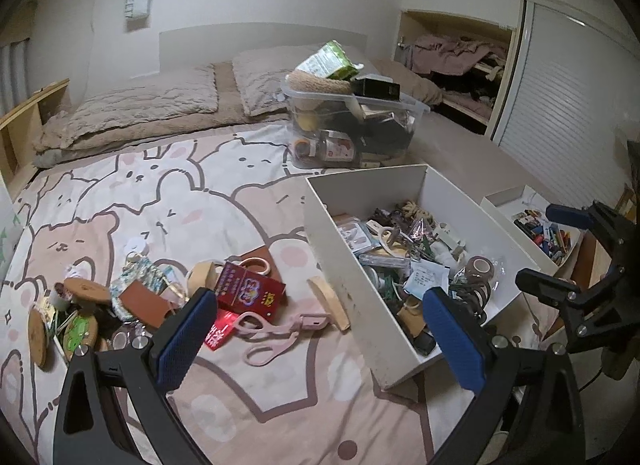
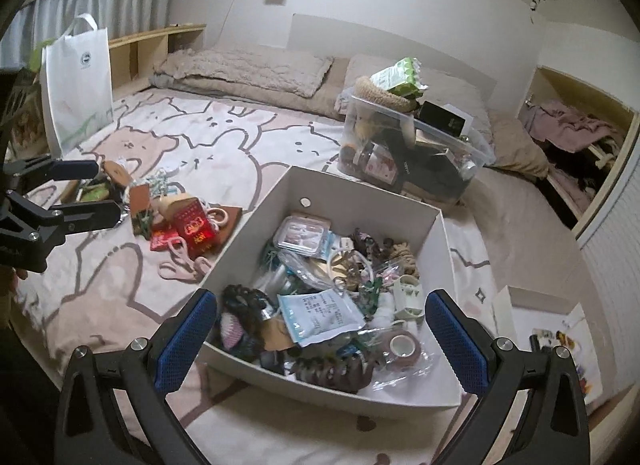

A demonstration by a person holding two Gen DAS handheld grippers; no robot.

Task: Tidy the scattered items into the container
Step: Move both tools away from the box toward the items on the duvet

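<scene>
Both grippers are hanging wide open and holding nothing. The left gripper is sitting low in the left wrist view, with the pink scissors lying between its blue pads. The red box and other bits are waiting in a pile at the lower left of that view. The white box is sitting in the middle of the right wrist view, already partly full, with the right gripper hovering at its near edge. It looks like a picking-up step. Next, I think, the left gripper needs to go down and close on the scissors.
</scene>
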